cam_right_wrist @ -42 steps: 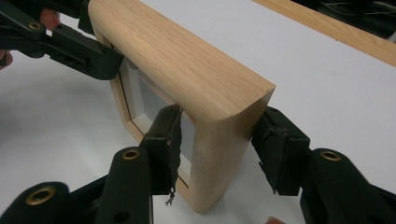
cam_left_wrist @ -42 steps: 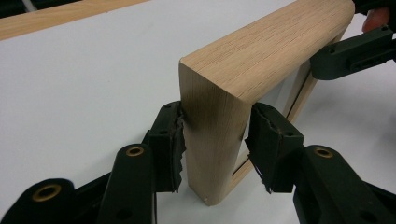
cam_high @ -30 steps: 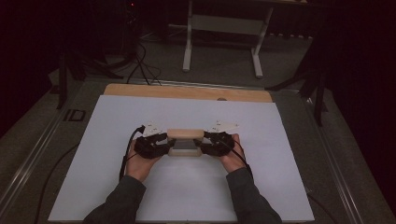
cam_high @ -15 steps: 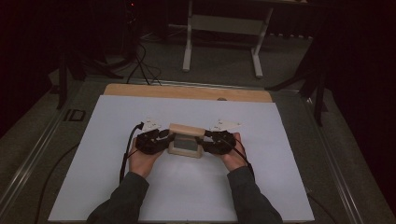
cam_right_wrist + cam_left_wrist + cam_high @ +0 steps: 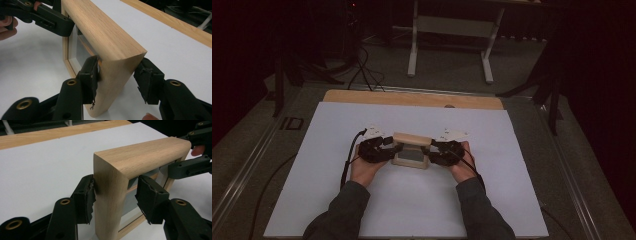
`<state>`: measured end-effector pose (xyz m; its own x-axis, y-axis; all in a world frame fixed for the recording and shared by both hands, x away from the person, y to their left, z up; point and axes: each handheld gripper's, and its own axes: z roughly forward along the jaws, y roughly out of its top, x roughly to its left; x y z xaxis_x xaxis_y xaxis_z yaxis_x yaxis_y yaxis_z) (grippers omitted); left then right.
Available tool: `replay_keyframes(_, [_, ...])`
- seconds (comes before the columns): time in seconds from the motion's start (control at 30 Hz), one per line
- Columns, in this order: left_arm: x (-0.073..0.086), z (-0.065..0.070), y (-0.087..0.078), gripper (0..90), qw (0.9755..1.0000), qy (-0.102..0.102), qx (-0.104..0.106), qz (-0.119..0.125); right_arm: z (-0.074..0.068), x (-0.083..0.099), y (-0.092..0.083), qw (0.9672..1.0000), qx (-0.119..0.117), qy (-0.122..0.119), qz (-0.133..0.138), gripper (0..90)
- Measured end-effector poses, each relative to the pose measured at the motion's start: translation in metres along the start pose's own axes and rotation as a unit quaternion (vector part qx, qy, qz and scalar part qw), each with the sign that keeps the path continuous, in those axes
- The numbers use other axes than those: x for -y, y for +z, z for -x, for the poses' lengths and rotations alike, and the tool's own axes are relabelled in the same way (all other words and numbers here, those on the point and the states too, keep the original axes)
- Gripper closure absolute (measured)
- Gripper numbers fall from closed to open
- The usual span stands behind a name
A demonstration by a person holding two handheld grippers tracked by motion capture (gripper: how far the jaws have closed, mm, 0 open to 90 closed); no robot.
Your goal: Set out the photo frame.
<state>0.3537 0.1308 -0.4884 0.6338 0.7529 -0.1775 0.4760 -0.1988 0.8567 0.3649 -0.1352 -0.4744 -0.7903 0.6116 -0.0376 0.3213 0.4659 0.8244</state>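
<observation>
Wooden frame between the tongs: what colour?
Light natural oak-like wood frame, with a grey inner panel; the left gripper view shows it best.

High view: fixed above the near edge of the table (image 5: 337, 210), facing forward and down, well back. Left tool (image 5: 115, 195) view and right tool (image 5: 117, 77) view: close, low, facing each other. All three share the wooden frame (image 5: 411, 150).
</observation>
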Motion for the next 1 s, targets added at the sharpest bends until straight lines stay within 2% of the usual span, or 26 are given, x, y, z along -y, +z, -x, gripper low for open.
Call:
replay_keyframes(0.13, [-0.001, 0.003, -0.002, 51.3, 0.9998, 0.008, -0.015, -0.004, 0.002, -0.002, 0.001, 1.0, -0.001, -0.005, -0.003, 53.4])
replay_keyframes(0.37, [-0.001, 0.003, -0.005, 55.5, 0.9996, 0.011, -0.026, -0.008, 0.007, -0.009, 0.005, 0.9998, 0.009, -0.011, -0.011, 52.4])
replay_keyframes(0.6, [0.0, 0.002, -0.003, 54.9, 0.9996, 0.008, -0.024, -0.008, 0.009, -0.01, 0.007, 0.9999, 0.007, 0.002, -0.009, 52.0])
replay_keyframes(0.87, [0.002, 0.0, 0.002, 54.0, 0.9995, 0.012, -0.024, -0.017, 0.008, -0.002, 0.015, 0.9995, 0.002, 0.01, -0.031, 50.4])
replay_keyframes(1.0, [0.004, -0.002, 0.006, 52.9, 0.9995, 0.007, -0.024, -0.022, 0.008, 0.002, 0.019, 0.9991, -0.001, 0.015, -0.04, 48.3])
